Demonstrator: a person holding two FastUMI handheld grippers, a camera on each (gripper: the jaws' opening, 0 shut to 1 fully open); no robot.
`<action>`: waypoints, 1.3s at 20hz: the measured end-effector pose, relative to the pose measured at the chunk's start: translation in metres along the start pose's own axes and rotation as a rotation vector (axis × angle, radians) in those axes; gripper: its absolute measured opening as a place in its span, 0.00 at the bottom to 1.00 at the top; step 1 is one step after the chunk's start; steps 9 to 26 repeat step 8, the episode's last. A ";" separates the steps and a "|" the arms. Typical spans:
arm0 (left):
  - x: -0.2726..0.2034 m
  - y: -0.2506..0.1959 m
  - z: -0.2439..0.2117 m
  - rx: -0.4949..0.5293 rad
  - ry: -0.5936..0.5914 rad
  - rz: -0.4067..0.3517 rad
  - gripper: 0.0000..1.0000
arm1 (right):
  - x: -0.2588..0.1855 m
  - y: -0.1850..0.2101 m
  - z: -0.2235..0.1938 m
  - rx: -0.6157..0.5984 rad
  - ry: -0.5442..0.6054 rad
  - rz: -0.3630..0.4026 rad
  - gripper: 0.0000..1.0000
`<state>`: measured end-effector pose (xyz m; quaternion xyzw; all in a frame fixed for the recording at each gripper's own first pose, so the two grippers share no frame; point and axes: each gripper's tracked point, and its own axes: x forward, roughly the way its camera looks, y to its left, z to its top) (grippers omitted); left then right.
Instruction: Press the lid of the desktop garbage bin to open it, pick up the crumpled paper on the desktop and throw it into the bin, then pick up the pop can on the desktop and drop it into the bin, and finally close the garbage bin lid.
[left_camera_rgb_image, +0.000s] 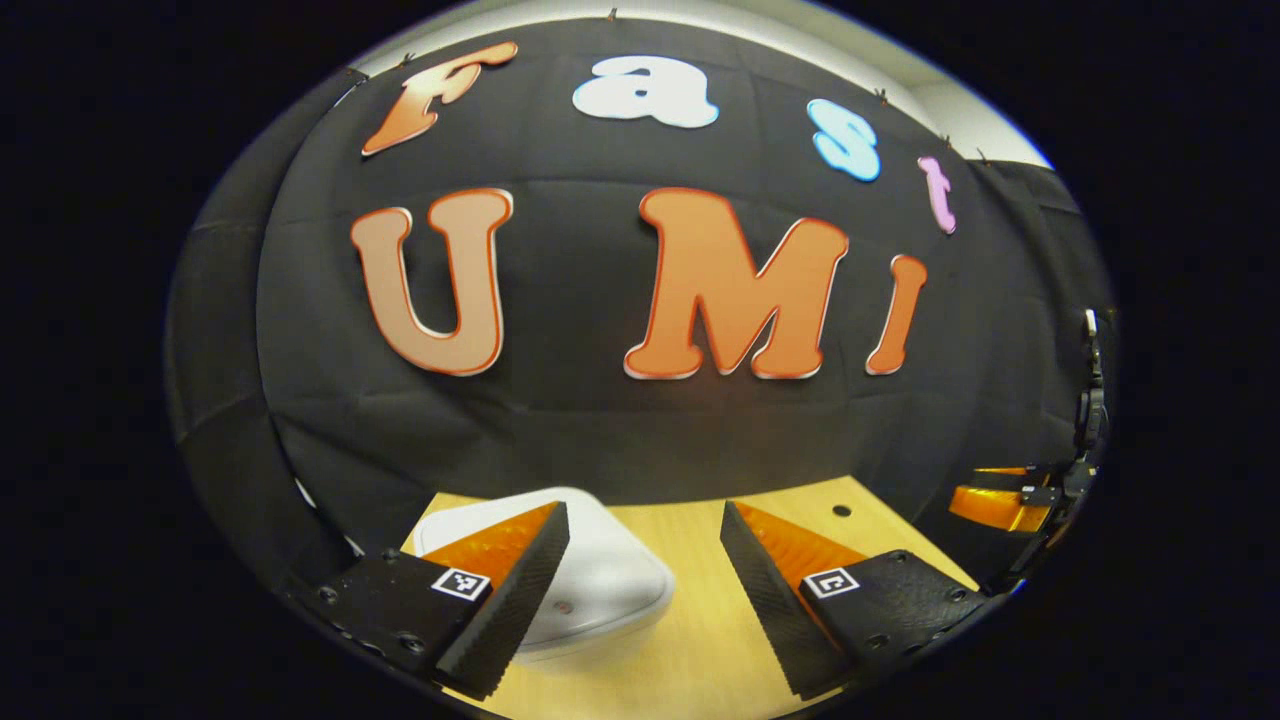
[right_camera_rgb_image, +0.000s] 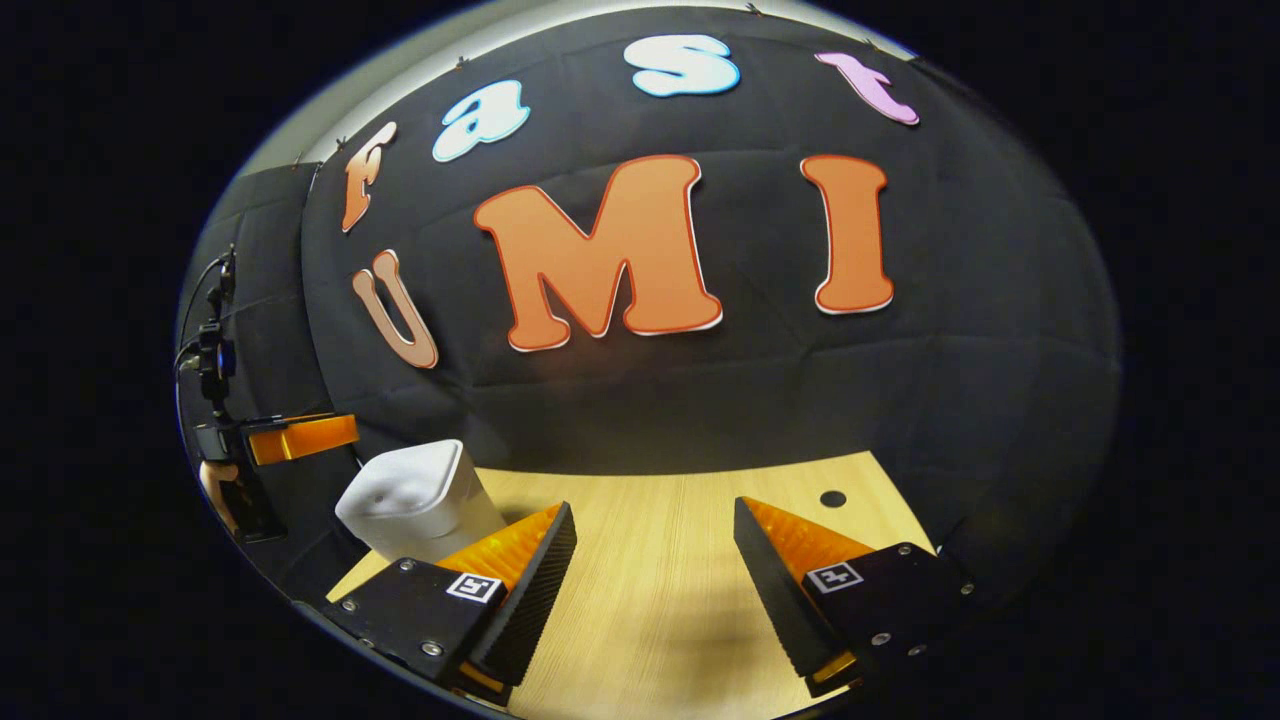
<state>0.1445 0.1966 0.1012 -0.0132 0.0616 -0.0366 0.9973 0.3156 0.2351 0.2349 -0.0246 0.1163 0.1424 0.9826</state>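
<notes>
Left gripper (left_camera_rgb_image: 645, 580) open, holding nothing, hovering above the wooden desktop (left_camera_rgb_image: 700, 640) — white garbage bin (left_camera_rgb_image: 590, 580), lid down, sits just under its left finger. Right gripper (right_camera_rgb_image: 655, 585) also spread, empty; bin (right_camera_rgb_image: 415, 500) at far left.

The garbage bin (left_camera_rgb_image: 600, 580) is plain white, lid (right_camera_rgb_image: 405, 478) and walls alike. The surface (left_camera_rgb_image: 690, 640) is pale yellow wood with fine straight grain and one small dark round hole (right_camera_rgb_image: 832, 498). The booth's wall cloth (right_camera_rgb_image: 900, 420) behind is matte black.
</notes>
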 end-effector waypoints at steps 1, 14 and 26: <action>-0.005 -0.010 0.005 -0.017 -0.025 -0.016 0.97 | -0.002 0.001 0.004 -0.012 -0.020 -0.006 0.94; -0.032 -0.036 0.013 -0.029 -0.174 0.038 0.94 | -0.023 0.004 0.021 -0.059 -0.164 -0.073 0.95; -0.032 -0.036 0.013 -0.029 -0.174 0.038 0.94 | -0.023 0.004 0.021 -0.059 -0.164 -0.073 0.95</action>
